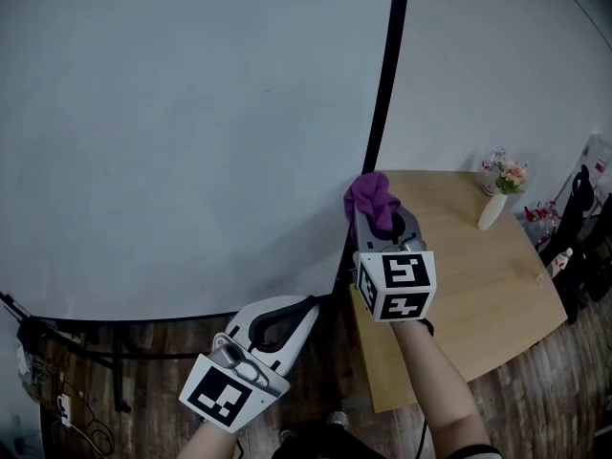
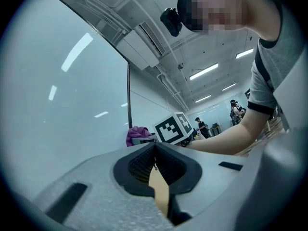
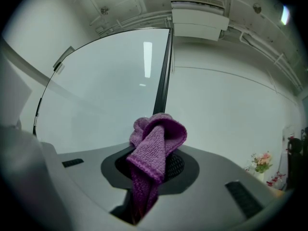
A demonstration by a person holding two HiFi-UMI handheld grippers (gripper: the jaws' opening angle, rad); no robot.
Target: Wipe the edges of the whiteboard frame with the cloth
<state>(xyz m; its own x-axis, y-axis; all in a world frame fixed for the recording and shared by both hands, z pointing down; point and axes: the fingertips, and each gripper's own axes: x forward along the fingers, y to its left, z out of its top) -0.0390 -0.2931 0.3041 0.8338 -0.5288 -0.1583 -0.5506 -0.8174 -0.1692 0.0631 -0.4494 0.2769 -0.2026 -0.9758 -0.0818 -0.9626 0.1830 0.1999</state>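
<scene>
R gripper [image 3: 152, 166] jaws clenched on purple cloth [image 3: 157, 137], bunched at their 12 o'clock, right by the black frame [image 1: 383, 113] on the whiteboard's [image 1: 191, 122] R edge. L gripper [image 2: 155, 154] jaws pressed together, nothing btwn, at cloth's 7 o'clock. Counter [image 1: 469, 295] w/ flower vase [image 1: 493, 208] at 3 o'clock.

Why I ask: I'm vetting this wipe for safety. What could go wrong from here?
The cloth is a loose bunch in the right tongs; dragged along the black frame edge, it might pull free. The table sits right beside the frame, so a low stroke could bump it or the flower vase.
</scene>
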